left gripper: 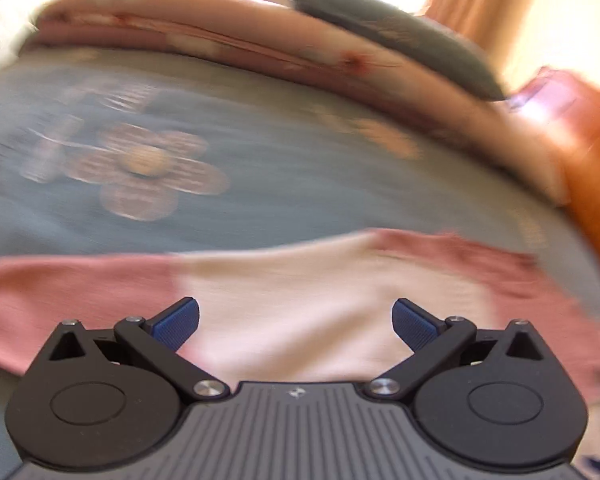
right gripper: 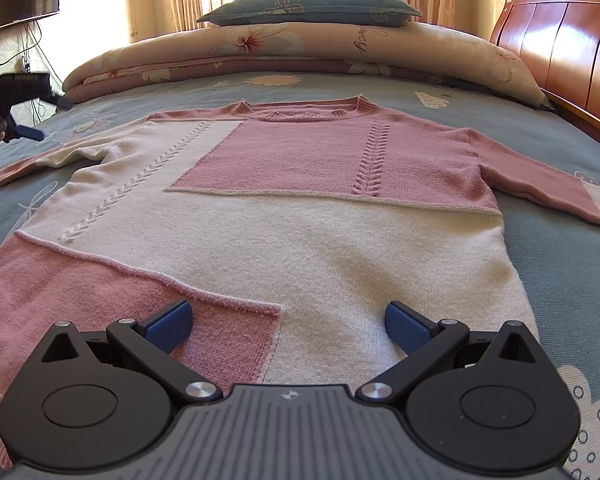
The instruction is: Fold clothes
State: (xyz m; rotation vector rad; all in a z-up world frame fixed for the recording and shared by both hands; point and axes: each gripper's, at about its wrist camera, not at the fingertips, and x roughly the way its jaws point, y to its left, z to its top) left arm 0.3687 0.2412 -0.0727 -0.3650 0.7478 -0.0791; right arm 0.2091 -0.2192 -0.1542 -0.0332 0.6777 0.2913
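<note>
Matt knitted wool-like sweater point(right gripper: 300, 216), woven cloth bedspread point(right gripper: 560, 264), glossy polished wood headboard point(right gripper: 560, 32), ribbed blue tool pads point(right gripper: 408, 326)

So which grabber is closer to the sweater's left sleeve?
Left. The left gripper hovers just above that sleeve; the right gripper sits down at the sweater's bottom hem.
</note>
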